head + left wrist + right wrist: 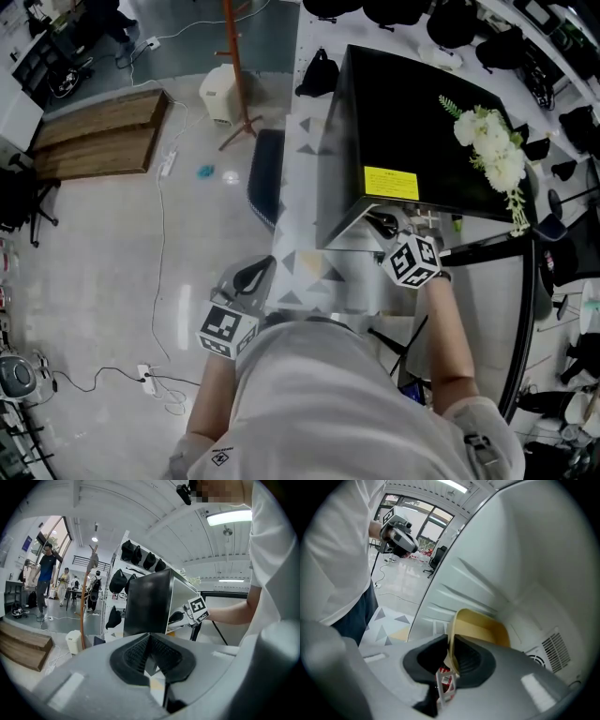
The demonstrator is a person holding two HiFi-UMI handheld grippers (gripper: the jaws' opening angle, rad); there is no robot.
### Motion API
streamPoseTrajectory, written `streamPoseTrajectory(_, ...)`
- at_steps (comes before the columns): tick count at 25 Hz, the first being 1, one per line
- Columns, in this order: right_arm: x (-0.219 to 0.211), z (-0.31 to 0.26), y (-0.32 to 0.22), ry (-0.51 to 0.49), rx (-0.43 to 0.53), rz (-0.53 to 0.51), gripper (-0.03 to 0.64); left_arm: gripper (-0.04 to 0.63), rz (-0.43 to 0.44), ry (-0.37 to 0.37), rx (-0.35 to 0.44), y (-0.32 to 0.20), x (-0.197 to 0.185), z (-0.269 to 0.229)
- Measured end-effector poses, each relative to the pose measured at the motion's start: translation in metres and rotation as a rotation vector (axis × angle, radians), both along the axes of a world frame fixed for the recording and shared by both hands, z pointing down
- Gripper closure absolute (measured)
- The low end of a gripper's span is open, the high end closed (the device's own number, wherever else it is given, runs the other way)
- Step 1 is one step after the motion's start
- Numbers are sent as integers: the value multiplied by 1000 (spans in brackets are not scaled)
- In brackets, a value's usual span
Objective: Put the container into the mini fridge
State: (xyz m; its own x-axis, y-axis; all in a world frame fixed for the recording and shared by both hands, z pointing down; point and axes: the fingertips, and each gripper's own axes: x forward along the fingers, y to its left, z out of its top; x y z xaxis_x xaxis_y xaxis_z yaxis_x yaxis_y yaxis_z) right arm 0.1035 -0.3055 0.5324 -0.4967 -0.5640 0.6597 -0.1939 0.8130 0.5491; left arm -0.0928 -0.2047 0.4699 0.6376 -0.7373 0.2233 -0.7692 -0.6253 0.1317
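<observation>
— Whereabouts of the yellow container (480, 630)?

— Inside the mini fridge (412, 122), low against the white inner wall, not far from a vent grille (555, 651) at the back. Shows as a rounded yellow rim, with its near wall running down between the jaws.

— And the right gripper (451, 656)?

— Reaches into the fridge's front from the person's right. Fingers a little apart, with the container's thin wall standing between them. Leans on one pad, with a dark gap on the other side, so seemingly no squeeze.

— Left gripper (150, 653)?

— Held low at the person's left, well apart from the fridge, by the near left corner of the table (305, 262) with its triangle-patterned cloth. Fingers together, ribbed pads meeting in a ridge.

— Look of the fridge from above?

— Black case on the table. Yellow sticker (391, 183) near the front edge of the top, and a spray of white flowers (492, 150) lying on top toward the right.

— Surroundings?

— Wooden coat stand (234, 66) on the floor beyond the table, white bin (221, 94) beside its foot, wooden platform (98, 131) further left. Black bags (117, 581) hanging on a white wall panel behind the fridge.
</observation>
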Motion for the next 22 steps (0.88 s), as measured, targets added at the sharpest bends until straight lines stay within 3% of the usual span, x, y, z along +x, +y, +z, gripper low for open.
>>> streamPoseTrajectory(10,4,-8,1,-55,12,66,508,586,18,7,-4,6,4,3)
streamPoseTrajectory(17,16,-22,6,-121,42,130,502,584,54,9,-14,8,18,6)
streamPoseTrajectory(22,23,-40,16,-263,39,184,503,586,102,12,-18,6,33,7)
